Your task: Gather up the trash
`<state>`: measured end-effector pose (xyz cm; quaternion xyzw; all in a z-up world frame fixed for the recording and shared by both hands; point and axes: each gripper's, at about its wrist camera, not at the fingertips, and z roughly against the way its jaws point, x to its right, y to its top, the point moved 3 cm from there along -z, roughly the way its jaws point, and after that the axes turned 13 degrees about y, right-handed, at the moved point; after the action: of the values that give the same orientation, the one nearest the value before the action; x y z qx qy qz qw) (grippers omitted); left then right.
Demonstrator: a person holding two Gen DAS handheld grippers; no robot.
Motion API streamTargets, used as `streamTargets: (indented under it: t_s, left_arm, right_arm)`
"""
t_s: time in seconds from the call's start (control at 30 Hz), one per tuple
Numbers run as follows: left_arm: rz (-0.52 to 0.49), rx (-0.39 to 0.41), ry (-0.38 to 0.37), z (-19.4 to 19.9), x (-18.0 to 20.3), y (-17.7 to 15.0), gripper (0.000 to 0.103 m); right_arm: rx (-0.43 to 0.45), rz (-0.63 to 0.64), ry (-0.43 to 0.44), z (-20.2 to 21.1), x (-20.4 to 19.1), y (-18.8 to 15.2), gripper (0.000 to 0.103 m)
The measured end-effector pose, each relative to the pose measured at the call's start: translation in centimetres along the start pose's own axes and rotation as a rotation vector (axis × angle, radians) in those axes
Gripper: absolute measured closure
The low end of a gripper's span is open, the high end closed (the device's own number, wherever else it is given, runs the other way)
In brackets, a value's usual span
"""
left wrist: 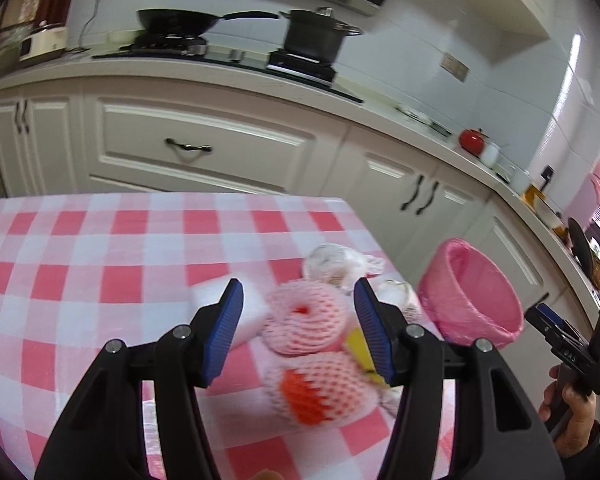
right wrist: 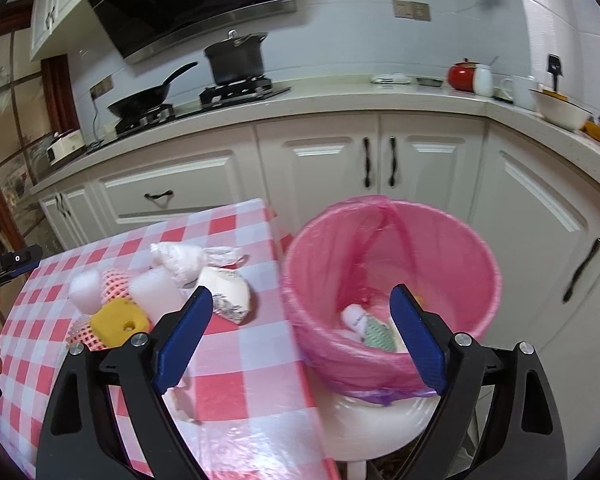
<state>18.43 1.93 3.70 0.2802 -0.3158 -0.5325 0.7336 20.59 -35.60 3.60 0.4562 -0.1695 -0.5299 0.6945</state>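
A black wok (right wrist: 140,101) and a black lidded pot (right wrist: 236,62) are seen on the gas stove (right wrist: 242,91), below a black range hood (right wrist: 188,4). On the pale countertop (right wrist: 340,98), a red apple-shaped pot (right wrist: 462,75) is placed just beside a white jar (right wrist: 483,81), and a white bowl (right wrist: 560,112) is found further right. White cabinet doors (right wrist: 328,168) with dark handles are fitted below, and a white cooker (left wrist: 42,44) is kept at the far left end.

Left gripper (left wrist: 298,328): tilted downward, jaws partly apart, pads gripping nothing. Right gripper (right wrist: 304,340): tilted downward, jaws wide, empty. Right hand (left wrist: 572,420) at four o'clock, on handle.
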Motion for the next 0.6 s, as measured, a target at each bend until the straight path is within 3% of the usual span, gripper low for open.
streamTargets:
  t_s: [0.37,0.43,0.6]
  left_arm:
    - [0.045,-0.057,0.032,-3.6,-3.8,-1.1,0.047]
    - [0.052,-0.075,0.037,-4.5,-4.1,-1.5,0.037]
    - [0.048,-0.121,0.028,-7.0,-4.2,-2.1,0.032]
  right_arm:
    - [-0.077,0.028,0.029,-5.4,-4.7,-0.2,0.018]
    - [-0.095,0.035,0.023,-6.7,-5.4,-0.2,0.018]
    - [-0.137,0.053,0.017,-9.5,-6.7,-0.3,0.018]
